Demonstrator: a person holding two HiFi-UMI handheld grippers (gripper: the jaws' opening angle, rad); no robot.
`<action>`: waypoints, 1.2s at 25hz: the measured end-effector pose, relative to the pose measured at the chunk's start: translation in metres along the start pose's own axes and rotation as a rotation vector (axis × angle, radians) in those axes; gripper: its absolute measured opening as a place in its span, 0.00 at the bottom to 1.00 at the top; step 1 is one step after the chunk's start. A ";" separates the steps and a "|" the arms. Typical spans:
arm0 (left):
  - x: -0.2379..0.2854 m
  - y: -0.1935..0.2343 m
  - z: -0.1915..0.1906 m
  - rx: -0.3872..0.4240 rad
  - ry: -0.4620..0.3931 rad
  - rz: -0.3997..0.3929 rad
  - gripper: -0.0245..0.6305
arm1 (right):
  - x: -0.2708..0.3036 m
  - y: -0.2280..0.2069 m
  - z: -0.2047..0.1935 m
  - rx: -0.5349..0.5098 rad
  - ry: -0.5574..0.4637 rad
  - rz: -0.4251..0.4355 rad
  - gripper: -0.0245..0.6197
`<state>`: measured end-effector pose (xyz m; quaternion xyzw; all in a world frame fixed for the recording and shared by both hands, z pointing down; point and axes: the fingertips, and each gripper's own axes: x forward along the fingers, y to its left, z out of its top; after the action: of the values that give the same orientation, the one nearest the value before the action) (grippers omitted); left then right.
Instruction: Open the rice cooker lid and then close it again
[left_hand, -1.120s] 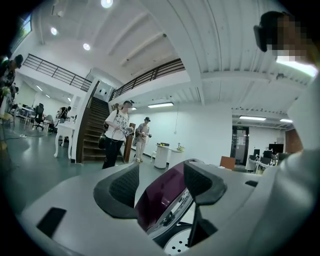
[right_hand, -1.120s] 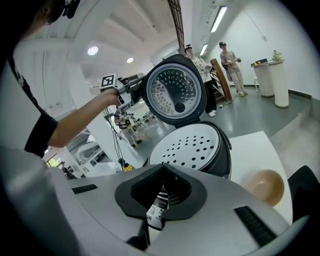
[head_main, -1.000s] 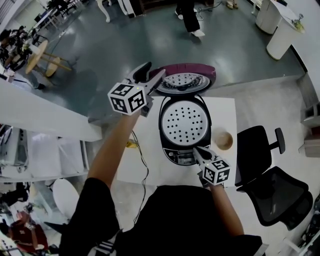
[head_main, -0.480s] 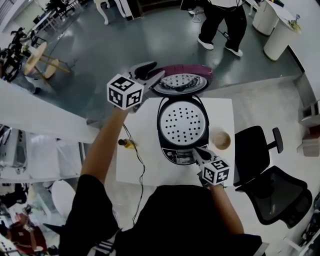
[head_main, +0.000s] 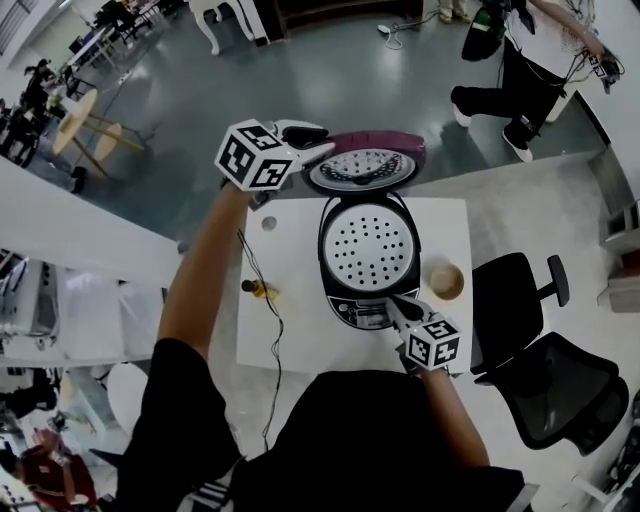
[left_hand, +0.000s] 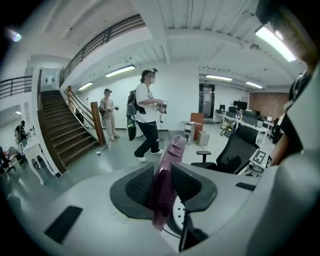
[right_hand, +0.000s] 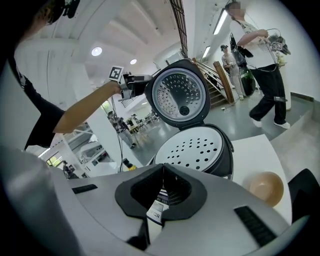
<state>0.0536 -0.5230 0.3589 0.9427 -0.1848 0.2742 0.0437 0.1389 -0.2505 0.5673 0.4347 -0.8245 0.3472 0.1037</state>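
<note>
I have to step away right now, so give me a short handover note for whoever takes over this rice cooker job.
Left tool: its jaws have just been closing and are clamped on the edge of the raised lid.
Right tool: shut, empty, tip at the front panel of the cooker.
The cooker stands on the white table with its lid upright.
Done: opening.
Left: swing the lid down until it shuts.

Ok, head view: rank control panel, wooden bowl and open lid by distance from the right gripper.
1. Control panel, at the right gripper's tips.
2. Wooden bowl, to its right.
3. Open lid, at the far side.
</note>
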 end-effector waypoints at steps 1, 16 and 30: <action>0.001 -0.001 0.000 0.012 0.022 -0.003 0.18 | 0.000 0.000 0.000 0.001 -0.003 0.000 0.04; -0.006 -0.043 -0.012 0.147 0.173 -0.014 0.18 | -0.011 0.005 0.003 0.017 -0.061 -0.009 0.04; -0.012 -0.116 -0.053 0.174 0.209 -0.119 0.20 | -0.029 0.021 -0.011 0.015 -0.077 -0.013 0.04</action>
<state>0.0602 -0.4019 0.3997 0.9186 -0.0986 0.3826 -0.0031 0.1378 -0.2166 0.5517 0.4540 -0.8223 0.3358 0.0710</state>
